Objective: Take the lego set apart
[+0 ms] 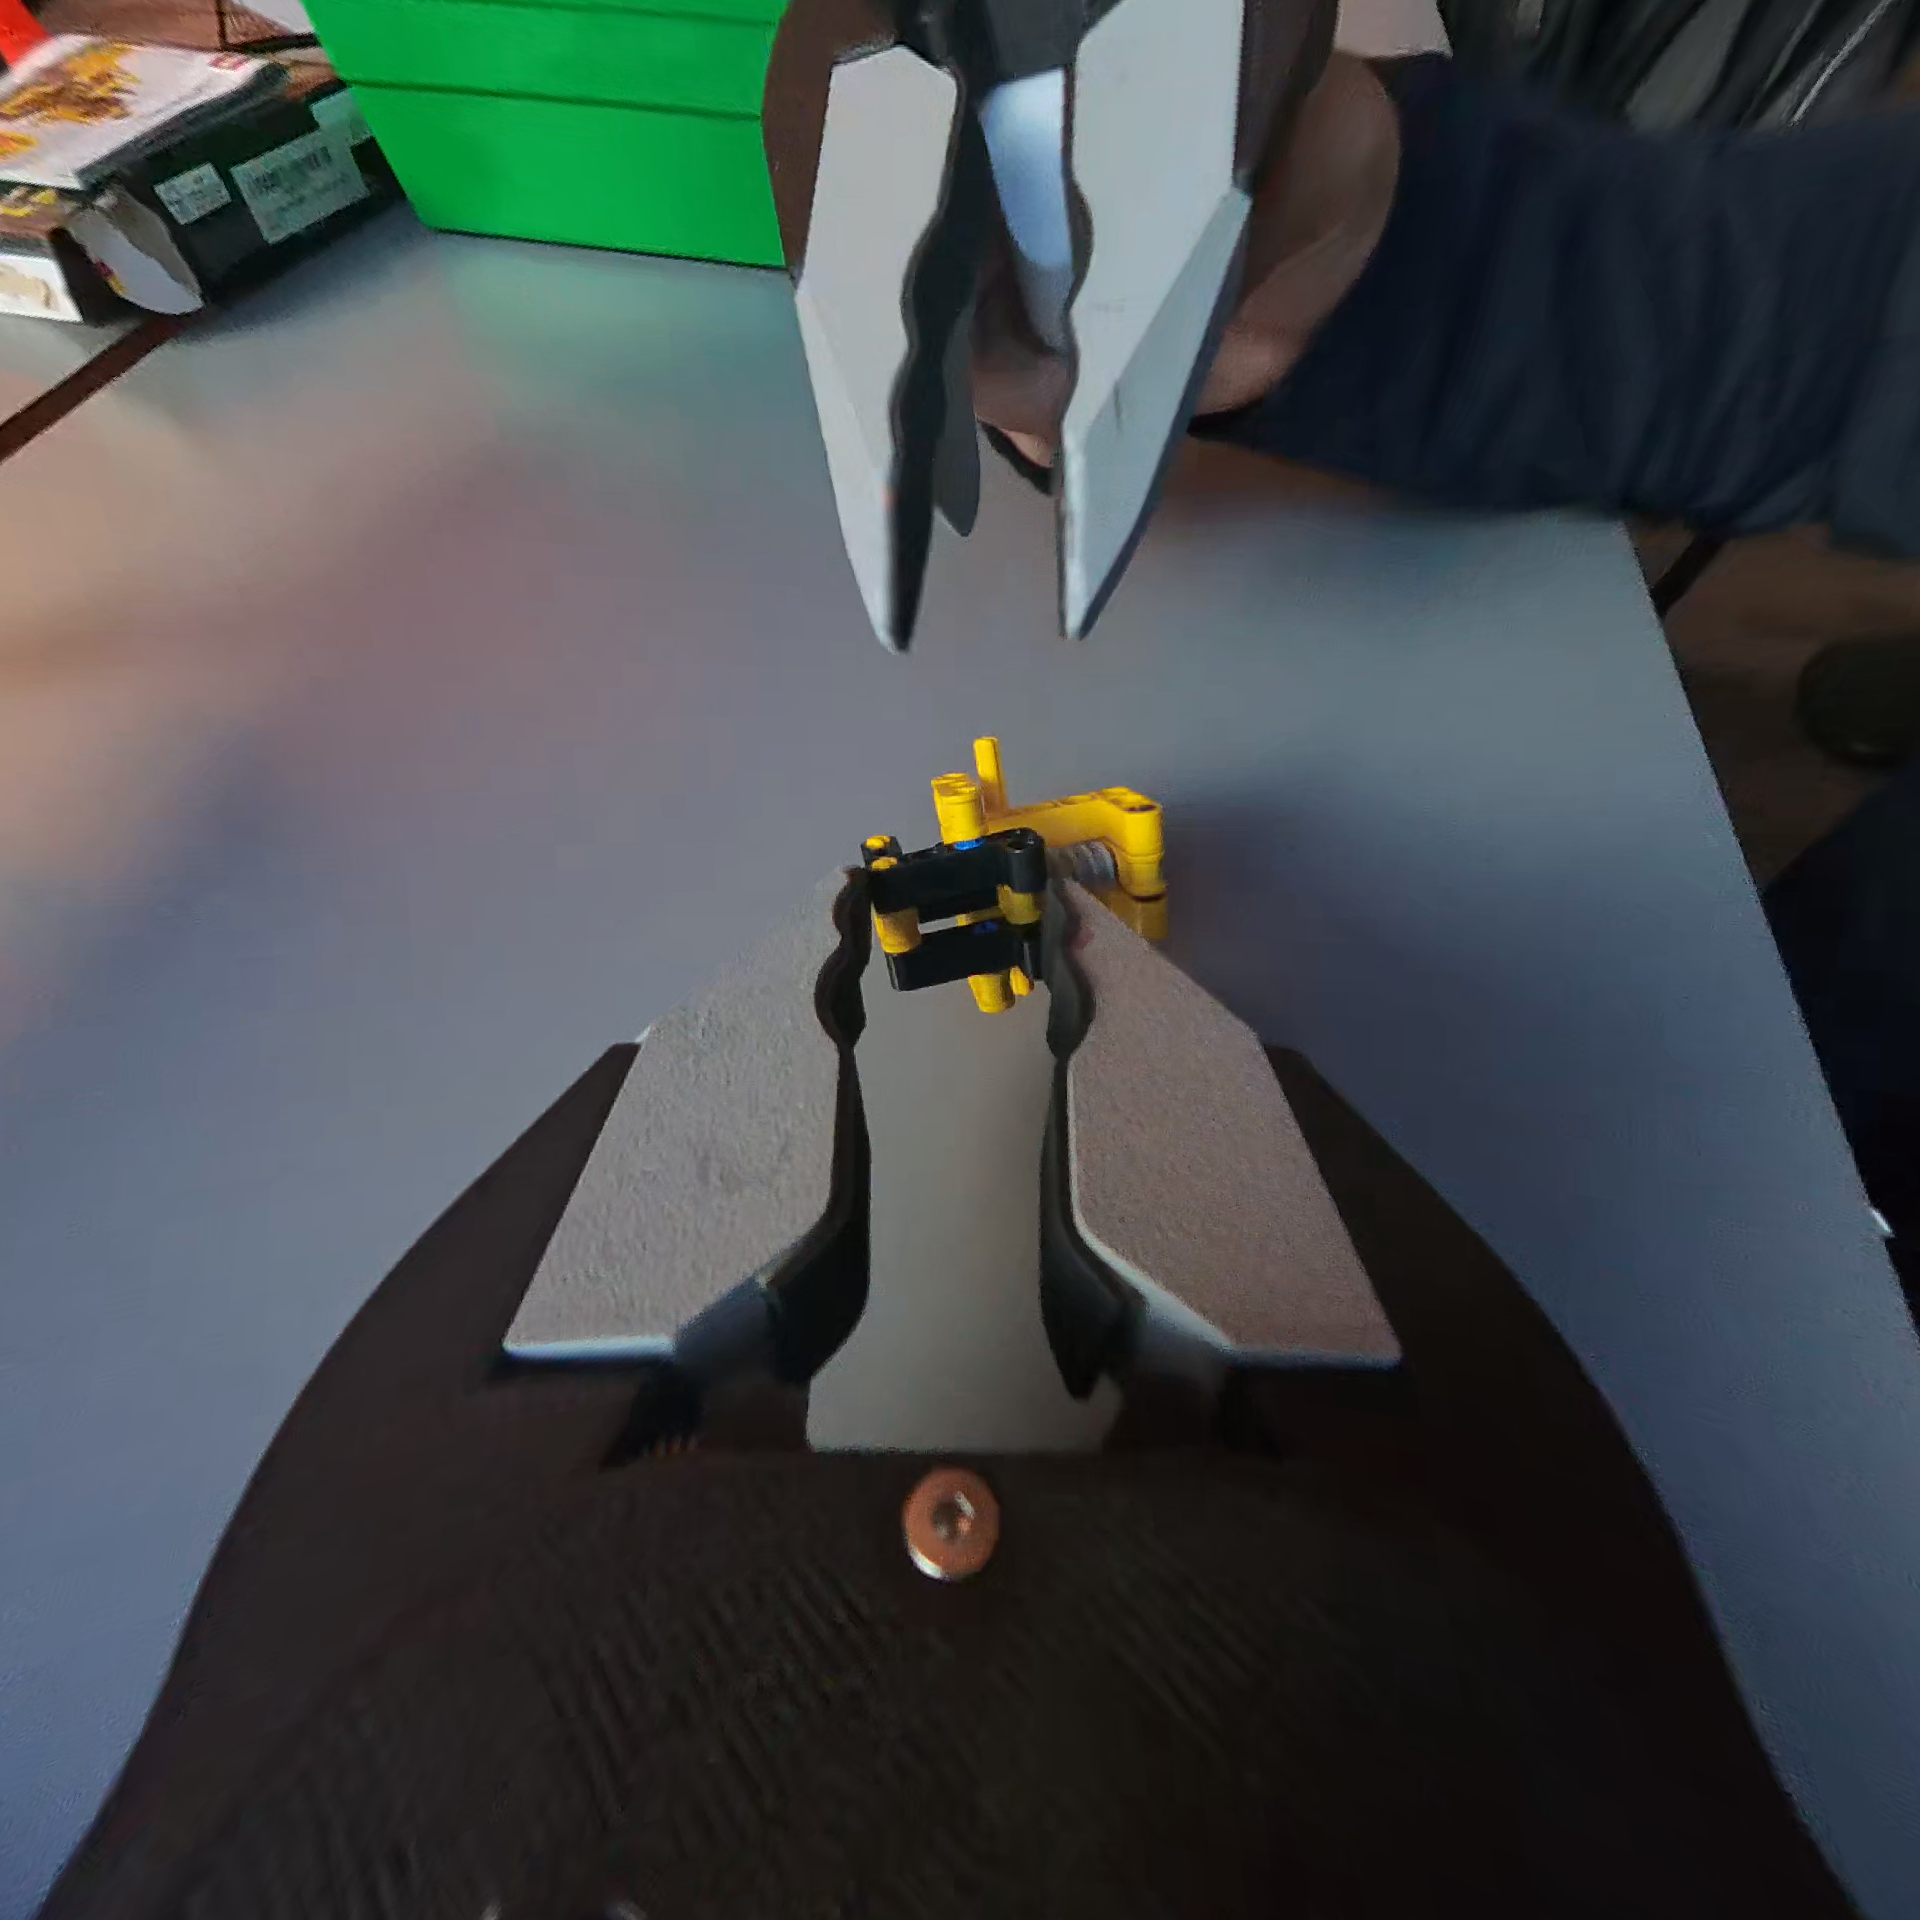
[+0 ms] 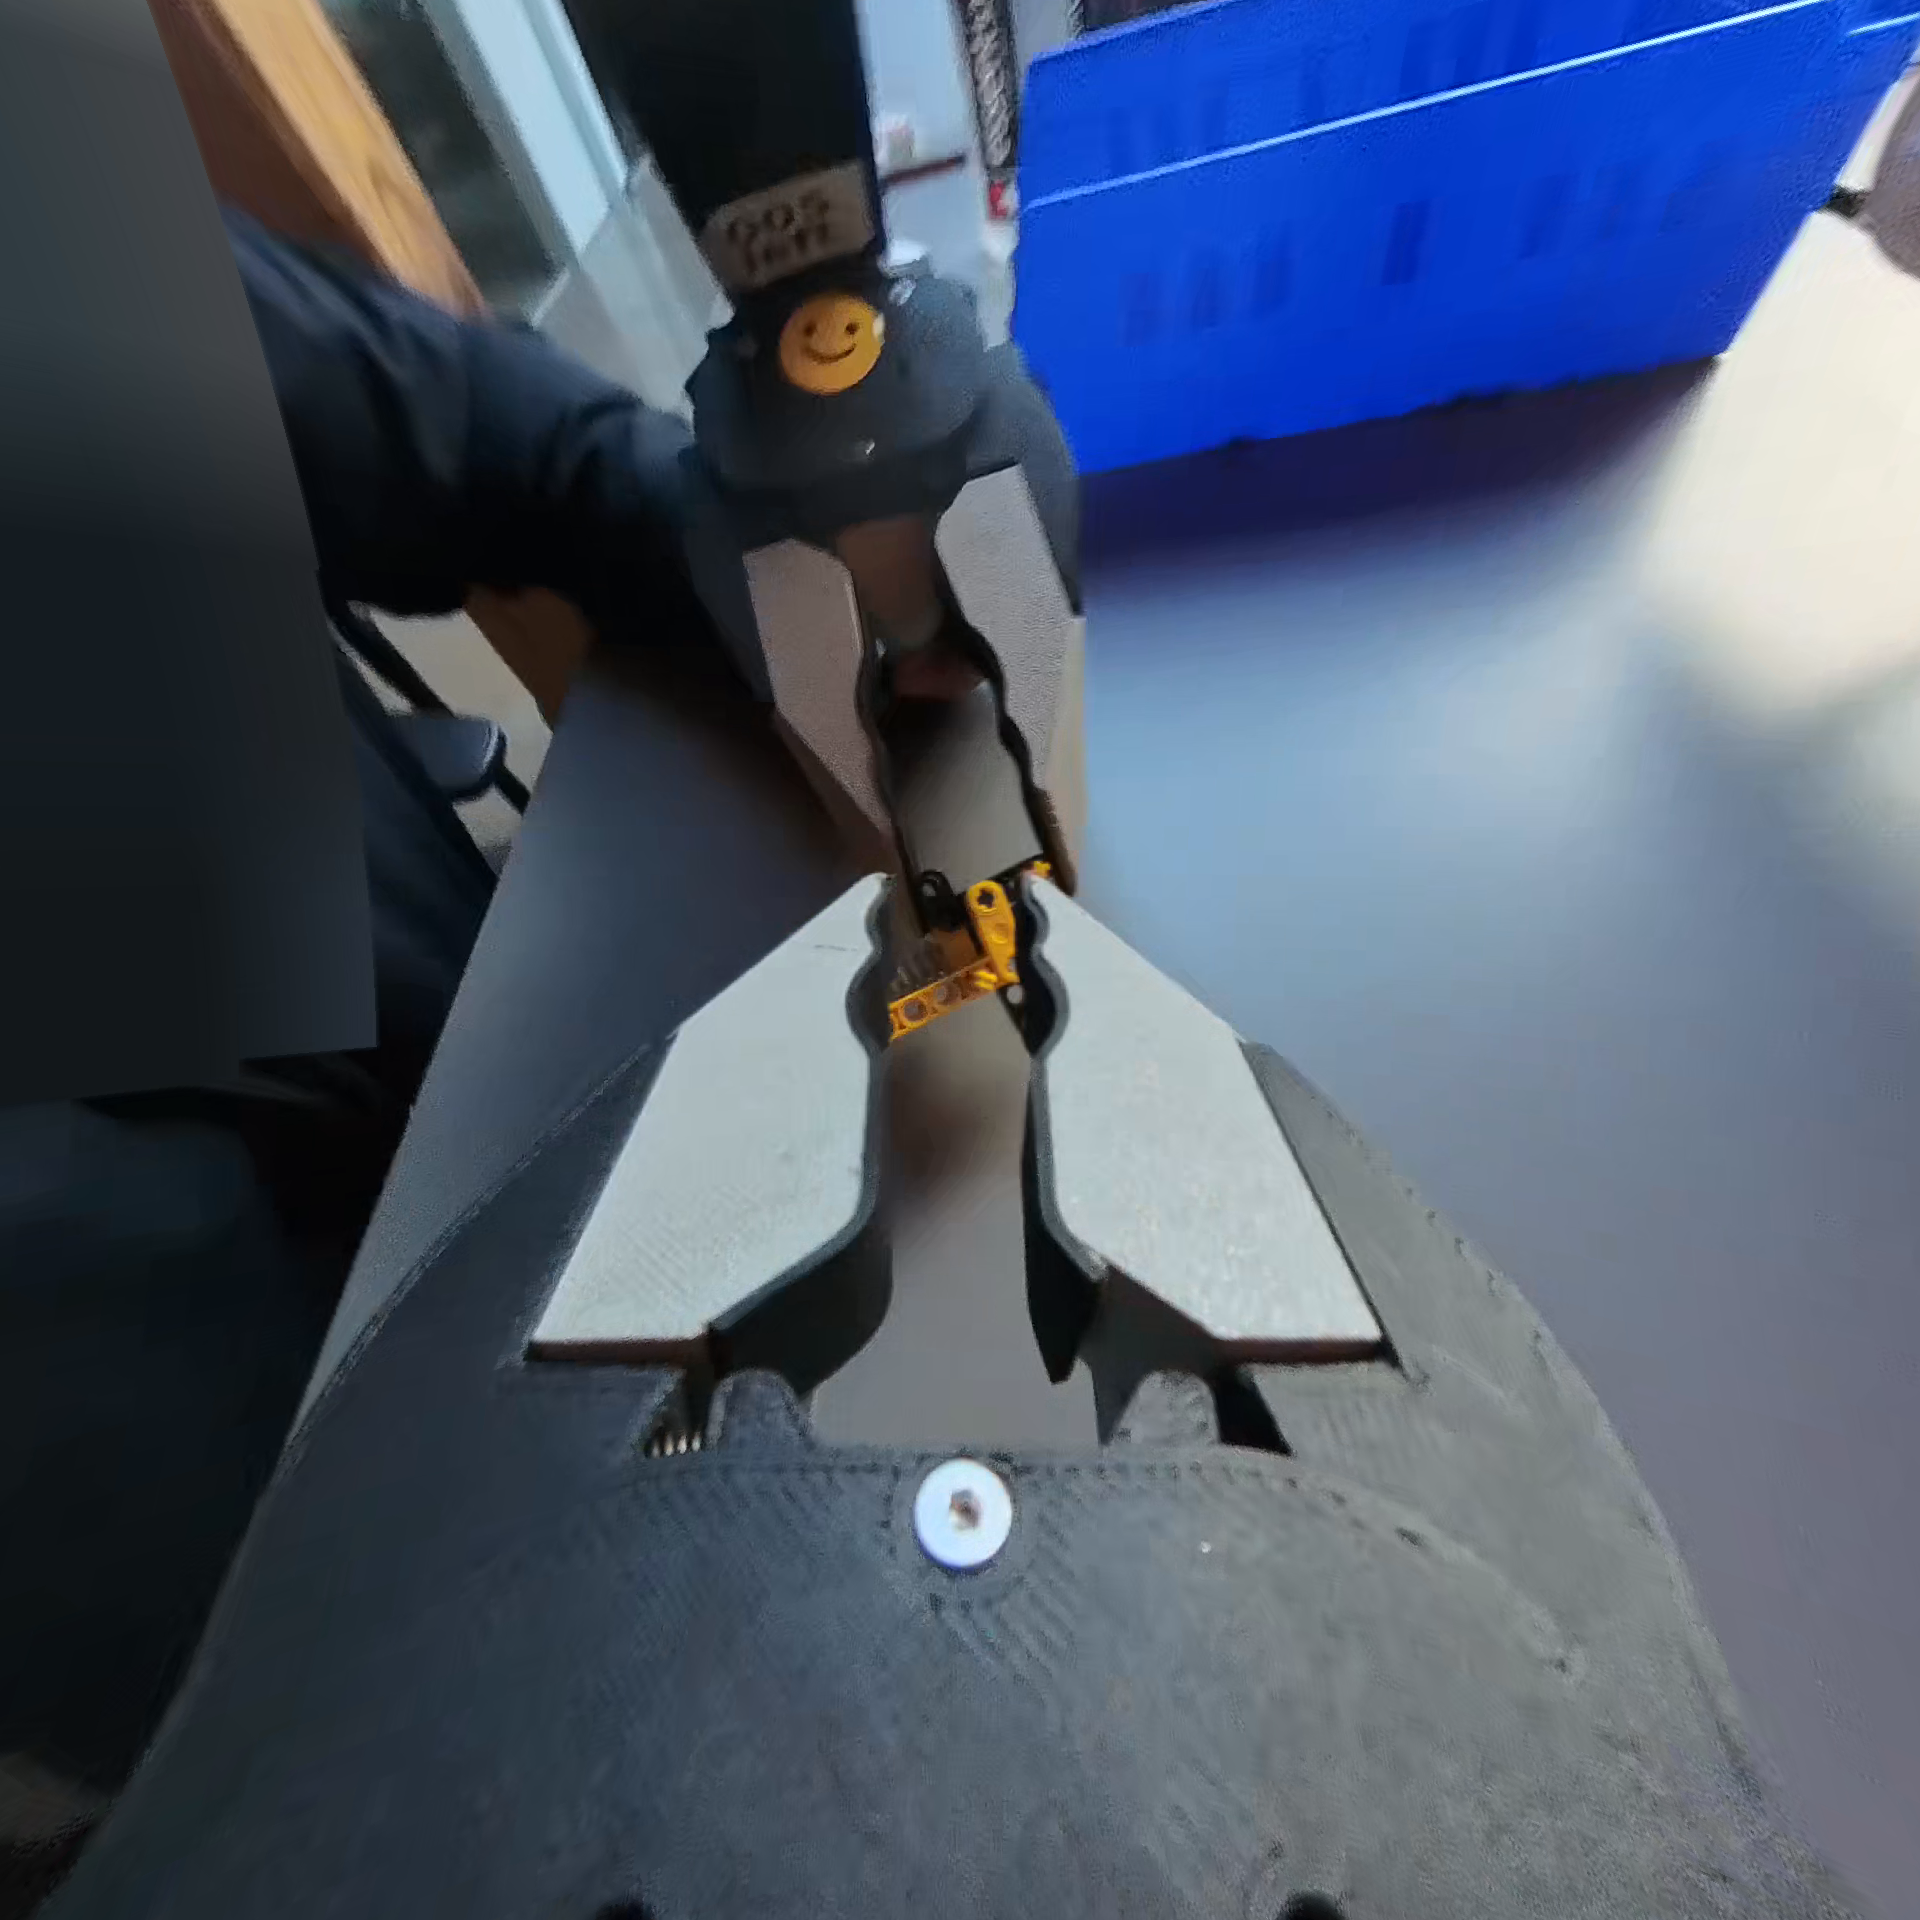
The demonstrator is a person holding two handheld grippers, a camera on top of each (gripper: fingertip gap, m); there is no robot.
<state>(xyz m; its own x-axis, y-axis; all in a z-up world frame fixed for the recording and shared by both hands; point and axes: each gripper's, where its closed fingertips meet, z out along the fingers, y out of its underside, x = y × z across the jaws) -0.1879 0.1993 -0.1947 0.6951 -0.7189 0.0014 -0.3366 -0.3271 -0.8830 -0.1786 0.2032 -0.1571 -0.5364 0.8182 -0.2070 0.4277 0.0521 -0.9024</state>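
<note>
Desk [image 1: 416, 727] carries the lego set [image 1: 1013, 883], pinched at its black end between your left hand-held gripper [image 1: 951, 914] tips. Your right hand-held gripper [image 1: 982, 639] hovers spread just beyond its yellow end [image 1: 1101, 831]. Next, I judge: close on that end and pull apart.

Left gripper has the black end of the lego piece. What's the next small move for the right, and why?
Probably bring the right gripper down and close it on the yellow beam section. The left gripper grips the black-and-yellow lego assembly at its black end, while the right one hangs open above, touching nothing.
</note>
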